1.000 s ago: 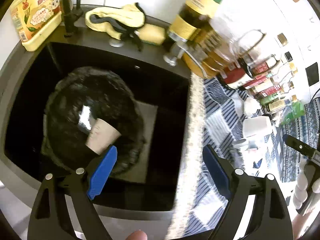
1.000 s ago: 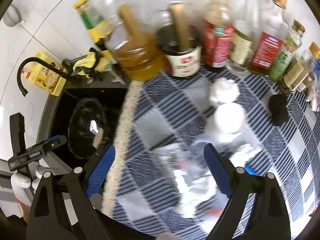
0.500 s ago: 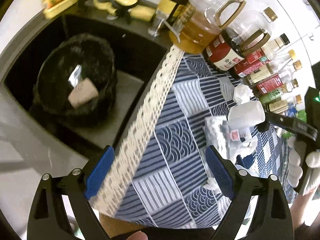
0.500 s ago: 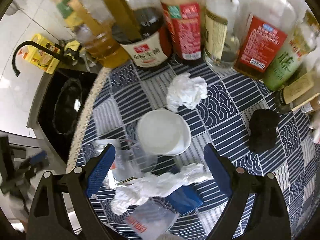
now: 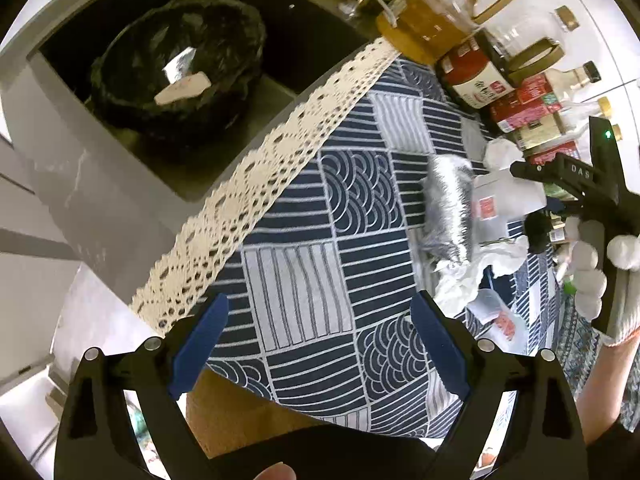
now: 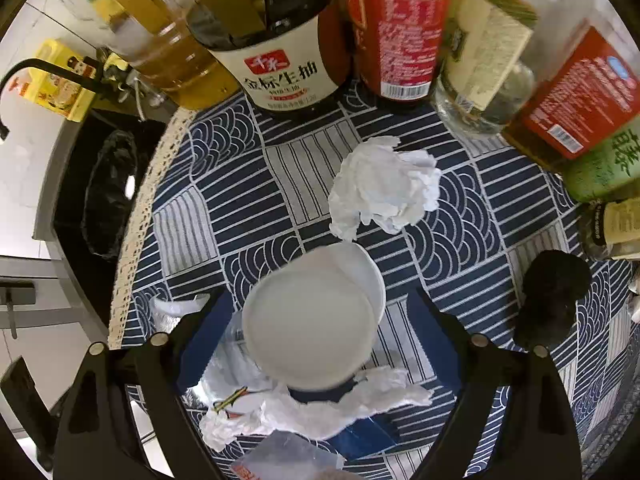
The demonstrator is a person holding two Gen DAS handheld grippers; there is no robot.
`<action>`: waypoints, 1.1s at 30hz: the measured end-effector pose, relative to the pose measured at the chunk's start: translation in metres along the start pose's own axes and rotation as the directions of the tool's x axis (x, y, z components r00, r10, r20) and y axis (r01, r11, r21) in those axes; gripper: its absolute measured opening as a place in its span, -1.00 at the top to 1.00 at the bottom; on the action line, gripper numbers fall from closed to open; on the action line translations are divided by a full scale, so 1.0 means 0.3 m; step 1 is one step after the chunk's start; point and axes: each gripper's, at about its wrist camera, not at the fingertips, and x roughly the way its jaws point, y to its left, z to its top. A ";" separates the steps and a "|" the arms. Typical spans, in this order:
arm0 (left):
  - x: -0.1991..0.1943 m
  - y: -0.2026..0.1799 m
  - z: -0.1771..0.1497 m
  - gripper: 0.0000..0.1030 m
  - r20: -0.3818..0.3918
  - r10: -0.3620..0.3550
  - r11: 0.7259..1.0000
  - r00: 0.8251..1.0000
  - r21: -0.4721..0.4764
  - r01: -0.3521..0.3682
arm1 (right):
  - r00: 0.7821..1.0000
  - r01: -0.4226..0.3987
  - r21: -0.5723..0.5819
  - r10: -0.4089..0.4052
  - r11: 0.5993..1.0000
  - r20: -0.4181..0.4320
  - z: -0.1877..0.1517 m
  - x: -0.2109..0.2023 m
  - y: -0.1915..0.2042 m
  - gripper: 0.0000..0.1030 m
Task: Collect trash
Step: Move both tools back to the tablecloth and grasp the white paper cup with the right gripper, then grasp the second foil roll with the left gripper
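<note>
A black-lined trash bin sits in the dark sink and holds a paper cup and a foil scrap. My left gripper is open and empty above the blue patterned tablecloth. A foil wrapper and crumpled tissue lie ahead to its right. My right gripper is open, its jaws on either side of an upturned white paper cup without closing on it. A crumpled white tissue lies just beyond the cup. More tissue and wrappers lie under the cup.
Sauce and oil bottles line the back of the tablecloth. A black lump sits at the right. The sink with the bin is to the left, past the lace edge. A yellow box stands by the faucet.
My left gripper has swung from over the bin to above the tablecloth. My right gripper has moved forward and down until its jaws flank the white cup.
</note>
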 end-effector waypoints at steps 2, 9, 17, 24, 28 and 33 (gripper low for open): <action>0.011 0.007 -0.009 -0.75 -0.005 -0.005 1.000 1.000 -0.007 0.005 | 1.000 0.006 0.023 -0.006 1.000 -0.021 0.009 0.019 -0.011 -0.47; 0.044 0.036 -0.016 -0.75 -0.020 0.040 0.999 0.999 -0.002 -0.040 | 0.996 0.055 0.012 -0.054 0.998 -0.077 0.006 0.060 -0.009 -0.40; 0.067 0.002 0.017 -0.75 -0.023 0.035 0.999 0.999 0.017 -0.035 | 0.997 0.010 0.057 -0.006 0.998 -0.074 -0.013 0.039 -0.065 -0.24; 0.071 -0.111 0.075 -0.75 -0.013 0.046 0.994 0.999 0.105 -0.044 | 0.999 -0.046 0.110 0.046 0.993 0.000 -0.054 -0.084 -0.175 -0.23; 0.083 -0.192 0.116 -0.75 -0.010 0.066 0.982 0.998 0.176 -0.063 | 0.997 -0.066 0.132 0.060 0.989 0.052 -0.097 -0.168 -0.232 -0.23; 0.156 -0.279 0.167 -0.75 -0.037 0.115 0.959 0.993 0.266 -0.101 | 0.989 -0.110 0.148 0.093 0.983 0.114 -0.178 -0.267 -0.274 -0.23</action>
